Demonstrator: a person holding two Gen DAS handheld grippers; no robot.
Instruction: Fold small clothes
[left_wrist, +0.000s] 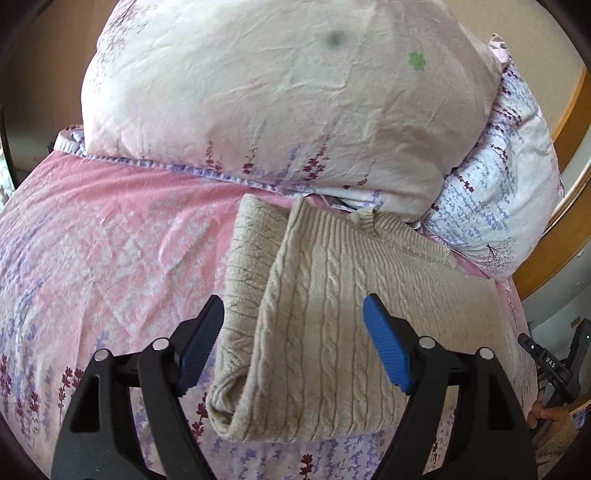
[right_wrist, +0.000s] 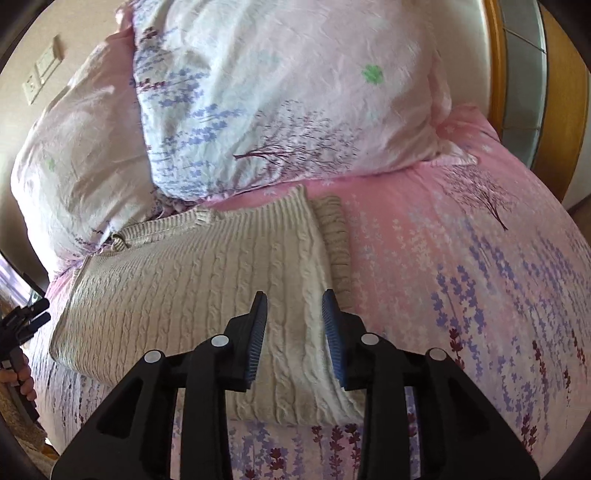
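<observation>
A beige cable-knit sweater (left_wrist: 332, 302) lies folded flat on the pink floral bedsheet (left_wrist: 110, 240). It also shows in the right wrist view (right_wrist: 207, 280). My left gripper (left_wrist: 293, 306) is open and empty, hovering over the sweater's left folded edge. My right gripper (right_wrist: 294, 306) is open and empty, above the sweater's right edge, where a folded ribbed sleeve (right_wrist: 334, 232) shows. The other gripper (left_wrist: 550, 365) is at the far right in the left wrist view, and the left one (right_wrist: 26, 321) is at the far left in the right wrist view.
Two floral pillows are stacked right behind the sweater: a big pale one (left_wrist: 277, 92) and a blue-flowered one (right_wrist: 258, 110). A wooden bed frame (left_wrist: 569, 122) runs along the right side. The wall has a socket plate (right_wrist: 40, 74).
</observation>
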